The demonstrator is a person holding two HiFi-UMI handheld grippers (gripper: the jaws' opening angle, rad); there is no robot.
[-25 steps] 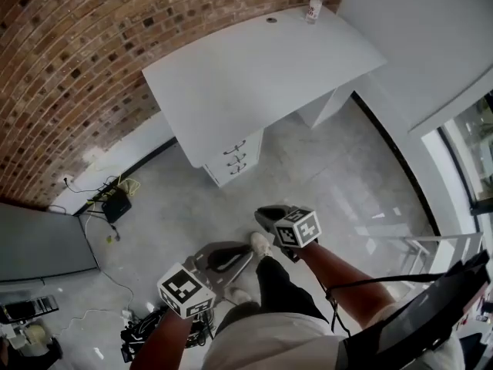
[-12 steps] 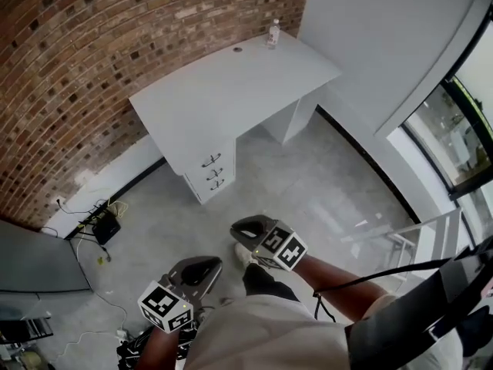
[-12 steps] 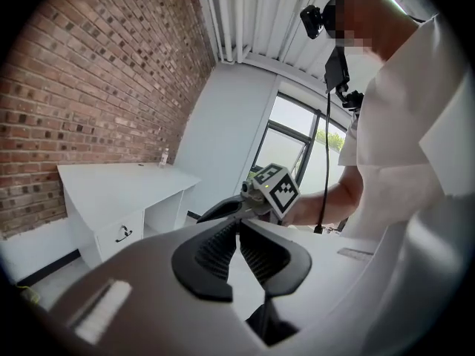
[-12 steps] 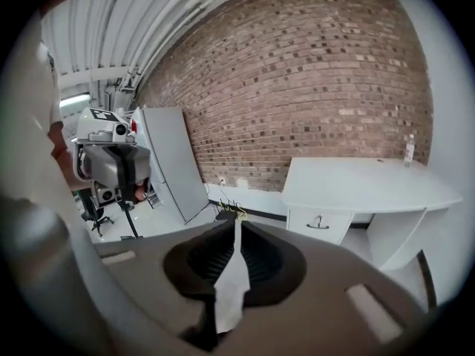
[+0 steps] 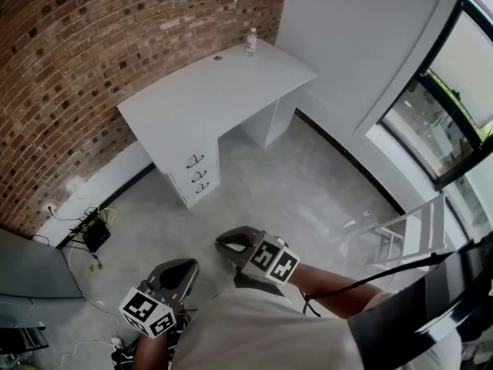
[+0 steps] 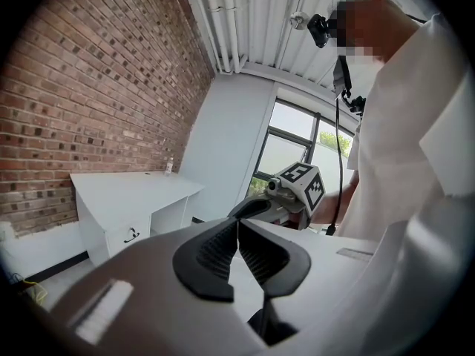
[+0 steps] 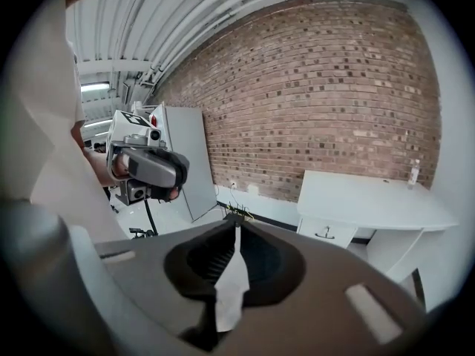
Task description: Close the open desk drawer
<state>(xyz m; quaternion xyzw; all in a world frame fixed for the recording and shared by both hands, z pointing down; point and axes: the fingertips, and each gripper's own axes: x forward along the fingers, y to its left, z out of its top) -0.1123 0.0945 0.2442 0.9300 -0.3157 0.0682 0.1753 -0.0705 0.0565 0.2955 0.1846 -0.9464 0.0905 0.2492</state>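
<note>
Well apart from the desk (image 5: 208, 99), in the head view, the left gripper (image 5: 176, 272) and the right gripper (image 5: 231, 245) are held low, close to the person's body, with bare floor (image 5: 293, 191) between them and the desk. Under the near left end of the desk top a drawer stack (image 5: 197, 174) with three handles is seen. Its fronts look flush from this distance, so which drawer is open cannot be told. A bottle (image 5: 251, 41) stands at the far edge of the desk.

In the left gripper view the jaws are seen pressed together at the tips with nothing between them, and the desk is far beyond them.

In the right gripper view the jaws are also closed at the tips. A pale sliver shows between the pads (image 7: 204, 262) lower down, and what it is cannot be told. The desk is again far off.

It is judged that the task is not yet begun: the desk must be approached and the drawer pushed in
</note>
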